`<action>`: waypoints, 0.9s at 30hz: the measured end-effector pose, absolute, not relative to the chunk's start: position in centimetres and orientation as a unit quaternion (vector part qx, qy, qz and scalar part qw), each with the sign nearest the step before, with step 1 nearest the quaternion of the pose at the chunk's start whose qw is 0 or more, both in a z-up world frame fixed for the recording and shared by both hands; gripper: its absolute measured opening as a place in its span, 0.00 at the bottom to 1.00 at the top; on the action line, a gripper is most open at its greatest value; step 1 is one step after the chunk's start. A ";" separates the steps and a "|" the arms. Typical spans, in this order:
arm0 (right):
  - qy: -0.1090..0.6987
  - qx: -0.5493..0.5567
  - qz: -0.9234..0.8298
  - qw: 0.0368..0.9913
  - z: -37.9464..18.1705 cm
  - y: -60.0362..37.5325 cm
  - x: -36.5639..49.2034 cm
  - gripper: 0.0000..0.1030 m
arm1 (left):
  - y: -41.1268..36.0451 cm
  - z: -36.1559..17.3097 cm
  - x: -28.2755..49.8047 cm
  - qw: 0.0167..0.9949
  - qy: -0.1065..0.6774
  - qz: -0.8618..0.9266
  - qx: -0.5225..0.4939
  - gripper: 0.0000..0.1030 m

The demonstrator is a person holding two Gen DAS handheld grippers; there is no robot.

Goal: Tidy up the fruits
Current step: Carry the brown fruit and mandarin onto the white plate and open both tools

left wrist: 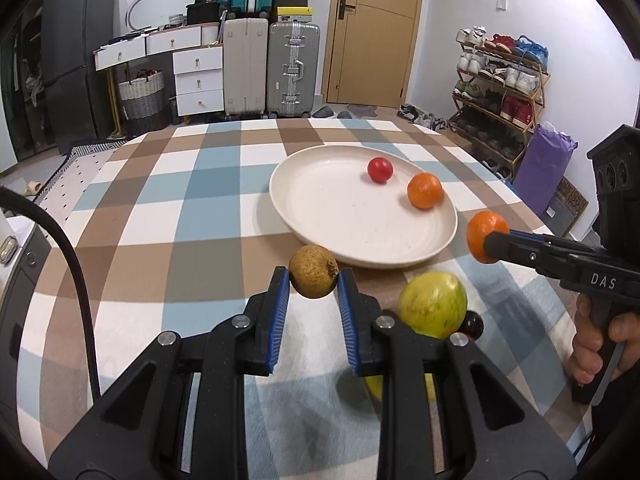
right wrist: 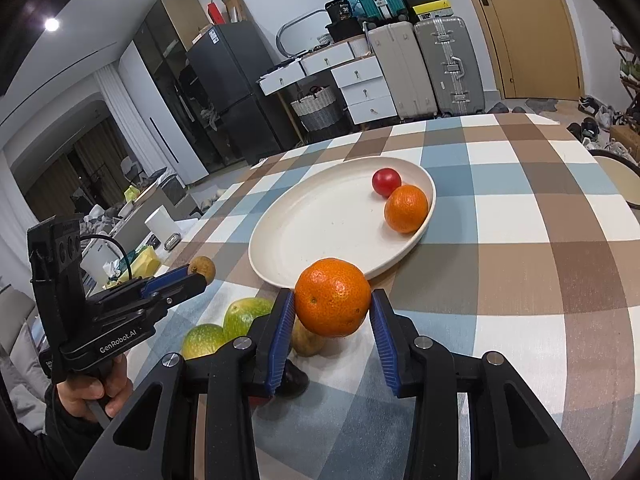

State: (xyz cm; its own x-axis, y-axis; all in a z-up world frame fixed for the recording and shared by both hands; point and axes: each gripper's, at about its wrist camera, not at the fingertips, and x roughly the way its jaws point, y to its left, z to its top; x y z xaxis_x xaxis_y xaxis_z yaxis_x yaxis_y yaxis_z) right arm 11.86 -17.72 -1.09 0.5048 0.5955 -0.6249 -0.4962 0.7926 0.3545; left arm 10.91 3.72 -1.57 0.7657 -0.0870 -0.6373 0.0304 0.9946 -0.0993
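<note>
Tangerine [right wrist: 333,298] glossy, dimpled (longan [left wrist: 313,271] rough brown)

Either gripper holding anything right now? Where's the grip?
Both. The left gripper pinches the small brown fruit across its sides; the right gripper pinches a tangerine across its middle, near the plate.

We see only a sliver of a yellow fruit [left wrist: 374,386] behind the left gripper [left wrist: 314,280]. Beside the green fruit [left wrist: 434,304], a dark fruit [left wrist: 472,325] is half hidden.

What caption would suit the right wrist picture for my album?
Right gripper holds a mandarin near a cream plate bearing another mandarin and a cherry tomato.
</note>
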 end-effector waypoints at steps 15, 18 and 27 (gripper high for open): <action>0.376 0.054 0.307 0.873 -1.0 -16.6 13.4 0.38 | 3.7 -1.7 13.9 0.942 0.331 -0.027 -0.048 0.21; 0.380 0.056 0.304 0.872 -1.1 -16.6 13.9 0.38 | 3.7 -1.8 14.5 0.942 0.332 -0.026 -0.049 0.21; 0.389 0.065 0.299 0.869 -1.5 -16.7 15.0 0.38 | 2.7 -2.2 15.9 0.941 0.336 -0.029 -0.039 0.21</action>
